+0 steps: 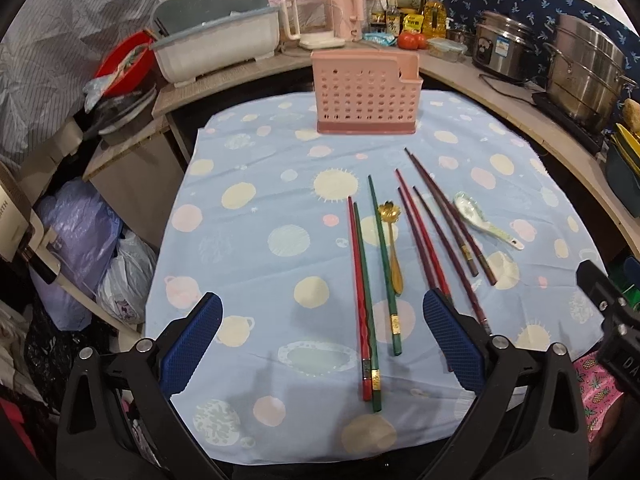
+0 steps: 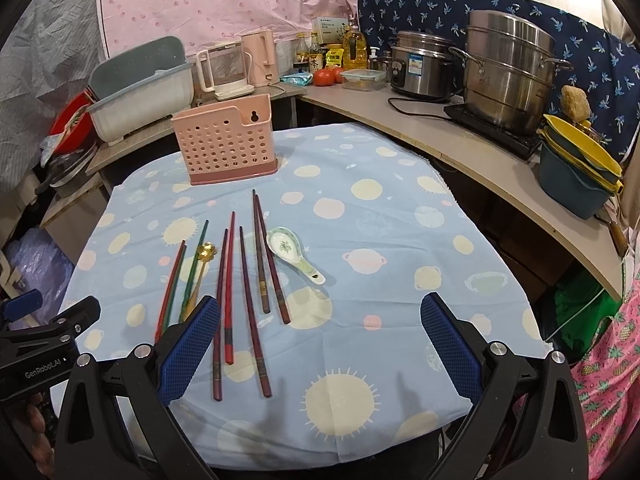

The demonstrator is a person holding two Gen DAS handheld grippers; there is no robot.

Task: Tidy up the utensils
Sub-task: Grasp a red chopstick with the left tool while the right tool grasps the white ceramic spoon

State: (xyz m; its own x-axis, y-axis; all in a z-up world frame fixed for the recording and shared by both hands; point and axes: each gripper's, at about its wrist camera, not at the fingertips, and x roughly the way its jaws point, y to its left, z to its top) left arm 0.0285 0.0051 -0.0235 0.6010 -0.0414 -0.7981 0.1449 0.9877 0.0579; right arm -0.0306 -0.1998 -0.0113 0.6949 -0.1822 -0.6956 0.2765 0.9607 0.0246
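Left gripper (image 1: 322, 336): fingers spread wide, nothing between them, above the near edge of the table (image 1: 248, 264). Right gripper (image 2: 320, 338): likewise wide open and empty, above the near edge toward the right corner.

Utensils lie flat on the blue spotted cloth, mid-table to near edge, roughly parallel, tips toward the far edge. From left: red-and-green chopstick pair (image 1: 364, 300), touching side by side; single green chopstick (image 1: 383, 264); gold spoon (image 1: 393, 248) just beside it; red chopsticks (image 1: 418, 232); dark brown chopsticks (image 1: 448, 212); ceramic spoon (image 2: 294, 254), bowl up, rightmost.

Pink holder (image 1: 366, 94) stands upright at the centre of the far edge, well apart from the utensils.
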